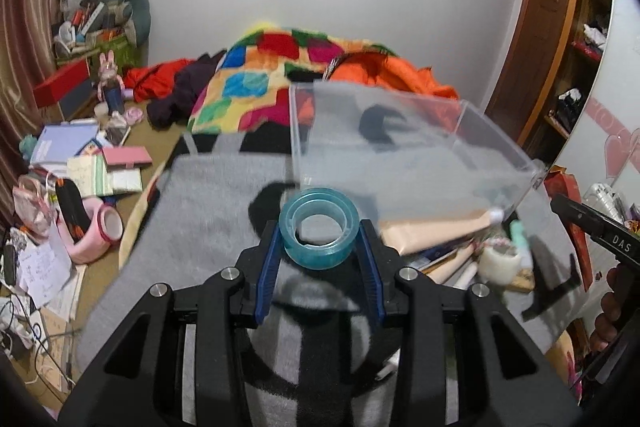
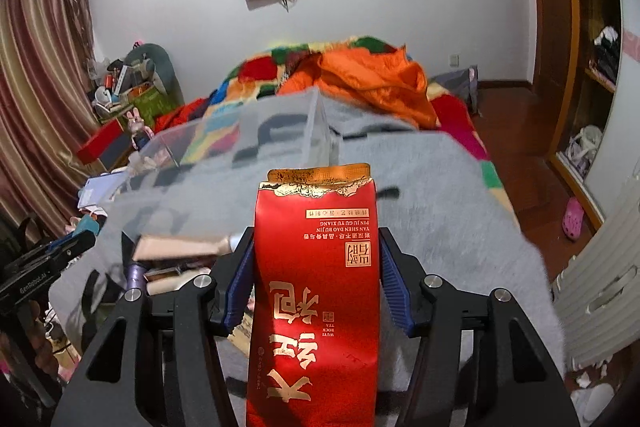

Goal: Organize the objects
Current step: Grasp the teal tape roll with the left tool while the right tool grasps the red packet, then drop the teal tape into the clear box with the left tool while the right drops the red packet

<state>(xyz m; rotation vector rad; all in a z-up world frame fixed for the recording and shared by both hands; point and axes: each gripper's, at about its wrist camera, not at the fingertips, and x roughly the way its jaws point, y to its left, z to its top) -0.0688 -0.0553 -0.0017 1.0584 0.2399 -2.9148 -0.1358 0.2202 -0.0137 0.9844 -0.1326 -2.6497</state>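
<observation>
My left gripper (image 1: 319,239) is shut on a blue-green roll of clear tape (image 1: 319,227) and holds it above the near left side of a clear plastic box (image 1: 404,151). The box lies on a grey blanket (image 1: 208,203) and holds a beige tube (image 1: 436,231) and other small items. My right gripper (image 2: 316,255) is shut on a red tea packet (image 2: 316,287) with gold lettering, held upright in front of the same box (image 2: 248,147). The left gripper also shows at the left edge of the right wrist view (image 2: 60,251), and the right gripper at the right edge of the left wrist view (image 1: 592,227).
A bed carries a patchwork quilt (image 1: 256,79) and an orange jacket (image 2: 376,83). A cluttered desk (image 1: 60,187) with papers, pink items and a red box stands at left. A wooden wardrobe (image 2: 576,67) and a white radiator (image 2: 604,287) stand at right.
</observation>
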